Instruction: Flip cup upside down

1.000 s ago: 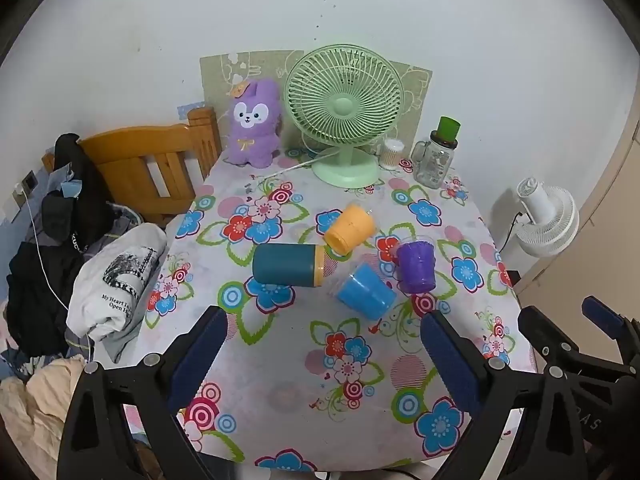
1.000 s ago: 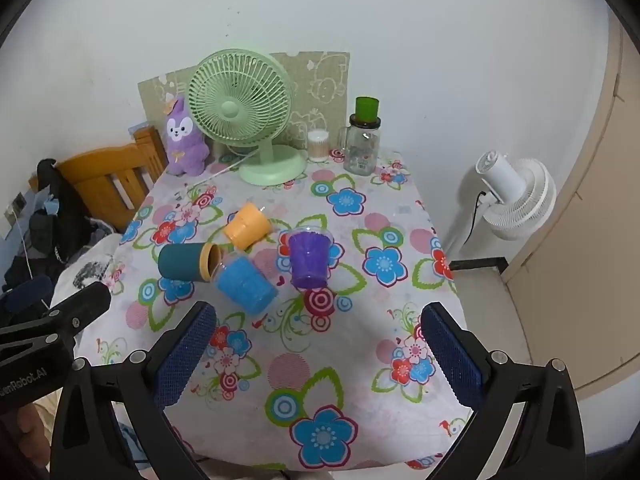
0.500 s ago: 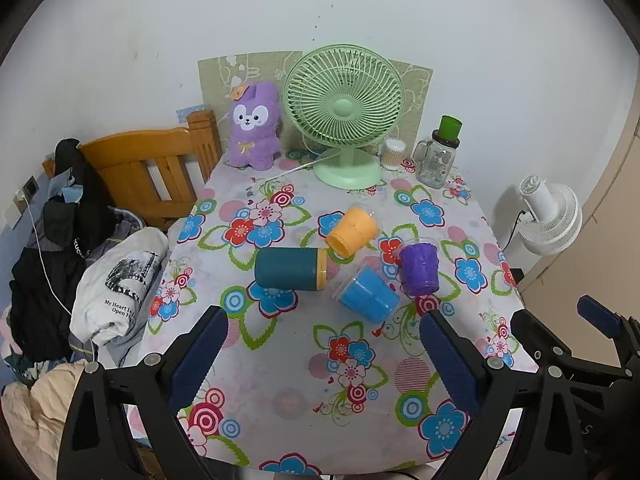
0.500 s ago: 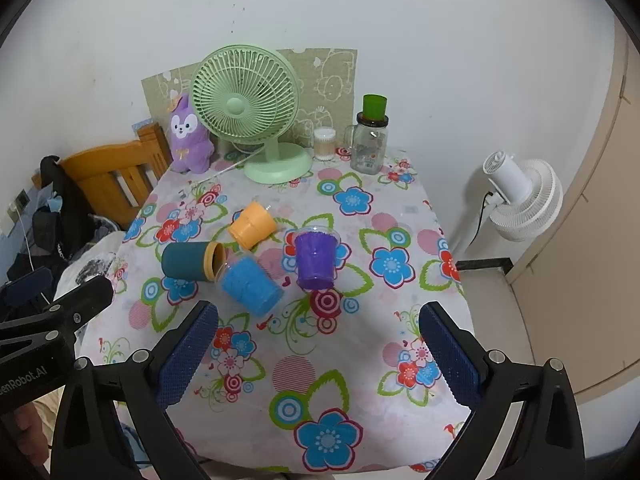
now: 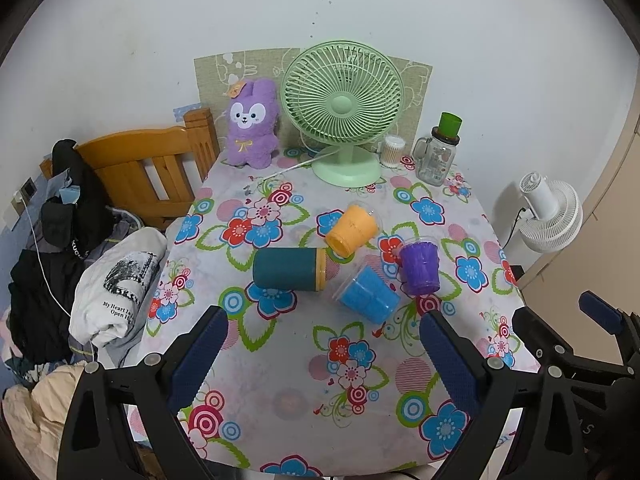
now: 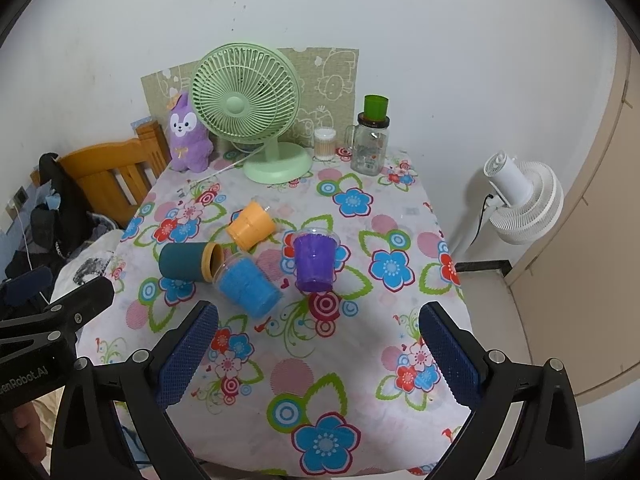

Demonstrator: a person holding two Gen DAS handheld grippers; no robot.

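Tongs on both sides, left tongs [image 5: 320,354] and right tongs [image 6: 318,350], hang spread and empty above the surface [image 6: 256,364], well short of the upright purple cup [image 6: 314,258], apparently lining up a grasp.

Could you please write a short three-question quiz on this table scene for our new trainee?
1. True or false: the purple cup stands upright with its mouth up.
2. Which cup lies on its side closest to the teal cup's open mouth? A) blue cup B) green cup on the jar C) purple cup
3. Fill in: both the left gripper and the right gripper are ____ and hold nothing.

Key: 1 true; 2 A; 3 open.
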